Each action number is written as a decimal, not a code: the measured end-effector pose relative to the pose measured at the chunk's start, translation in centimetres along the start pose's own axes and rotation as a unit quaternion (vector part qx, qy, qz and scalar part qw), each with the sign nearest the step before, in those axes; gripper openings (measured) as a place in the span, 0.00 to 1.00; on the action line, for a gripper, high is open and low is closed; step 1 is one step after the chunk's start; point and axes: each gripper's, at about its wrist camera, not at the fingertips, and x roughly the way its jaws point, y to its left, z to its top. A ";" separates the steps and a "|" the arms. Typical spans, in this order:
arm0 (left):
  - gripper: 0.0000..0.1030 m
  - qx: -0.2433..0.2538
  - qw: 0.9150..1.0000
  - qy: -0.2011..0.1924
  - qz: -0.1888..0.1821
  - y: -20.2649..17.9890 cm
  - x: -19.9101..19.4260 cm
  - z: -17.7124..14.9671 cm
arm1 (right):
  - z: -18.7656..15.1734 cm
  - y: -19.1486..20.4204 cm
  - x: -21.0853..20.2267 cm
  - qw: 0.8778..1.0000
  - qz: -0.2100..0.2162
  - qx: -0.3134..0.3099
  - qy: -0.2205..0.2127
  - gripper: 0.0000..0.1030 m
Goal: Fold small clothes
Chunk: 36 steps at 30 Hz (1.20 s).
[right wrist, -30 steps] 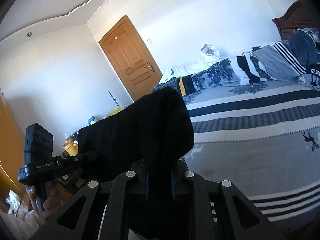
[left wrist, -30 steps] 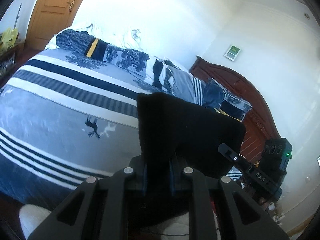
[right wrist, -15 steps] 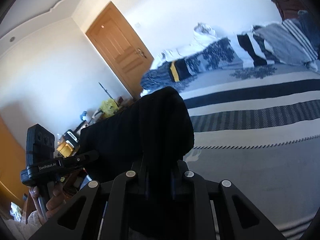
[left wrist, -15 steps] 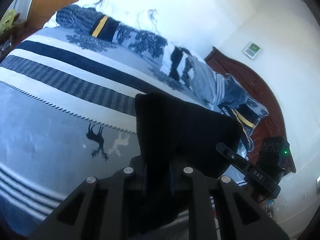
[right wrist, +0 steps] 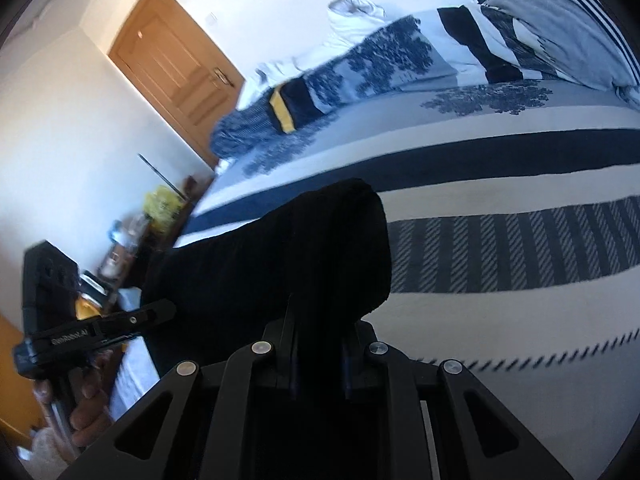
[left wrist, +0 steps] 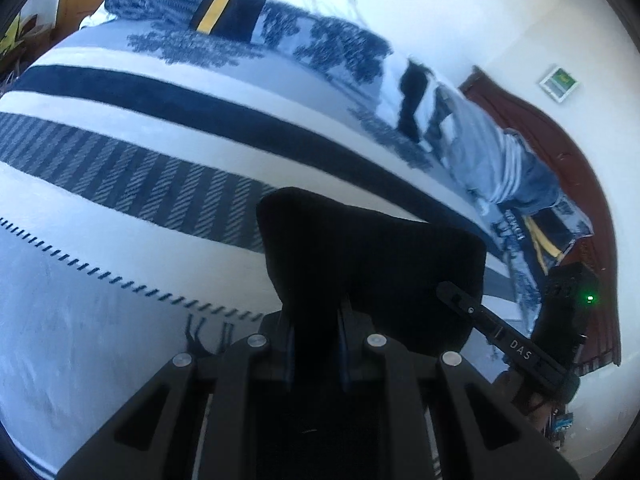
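- A bed (left wrist: 120, 288) covered by a striped blue, white and grey bedspread (right wrist: 500, 240) is seen filling most of both wrist views.
- A wooden door (right wrist: 172, 64) is seen in the right wrist view, set in the white wall beyond the far end of the bed.
- A dark wooden headboard (left wrist: 560, 160) is seen at the right edge of the left wrist view.
- A pile of patterned bedding and clothes (left wrist: 320, 36) is laid along the far side of the bed.
- A black garment (left wrist: 372, 264) is held up above the bedspread and is stretched between the two tools; whether its lower edge touches the bed cannot be told.
- The left hand-held gripper (left wrist: 314, 344) is pressed together on one top corner of the black garment.
- The right hand-held gripper (right wrist: 318, 344) is pressed together on the other top corner, where the cloth is bunched over the fingers.
- Each tool is also seen from the opposite wrist camera, beside the garment's far edge.
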 end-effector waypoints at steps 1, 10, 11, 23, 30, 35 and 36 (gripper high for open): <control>0.15 -0.007 1.000 0.004 0.003 0.7 0.8 0.1 | 0.1 -0.1 0.8 1.000 -0.010 -0.003 0.005 0.16; 0.18 -0.037 0.999 0.012 0.033 4.4 2.8 -0.3 | -0.6 -0.4 6.6 0.995 -0.079 -0.034 0.042 0.21; 0.26 -0.033 0.999 0.008 0.033 4.7 2.2 -0.5 | -0.8 0.0 6.6 0.994 -0.093 -0.042 0.042 0.21; 0.49 0.026 0.995 -0.009 0.101 3.2 -6.0 -14.3 | -6.9 5.7 -2.3 0.993 -0.097 -0.058 0.022 0.75; 0.50 -0.039 0.991 0.022 0.129 6.2 -5.6 -21.9 | -16.9 2.1 -5.1 0.992 -0.067 0.030 0.098 0.75; 0.50 -0.049 0.990 0.025 0.132 7.4 -4.4 -23.1 | -23.0 -2.3 -5.9 0.983 -0.038 0.121 0.129 0.64; 0.49 -0.048 0.990 0.024 0.131 7.3 -4.4 -23.0 | -23.2 -2.4 -5.8 0.983 -0.038 0.121 0.132 0.61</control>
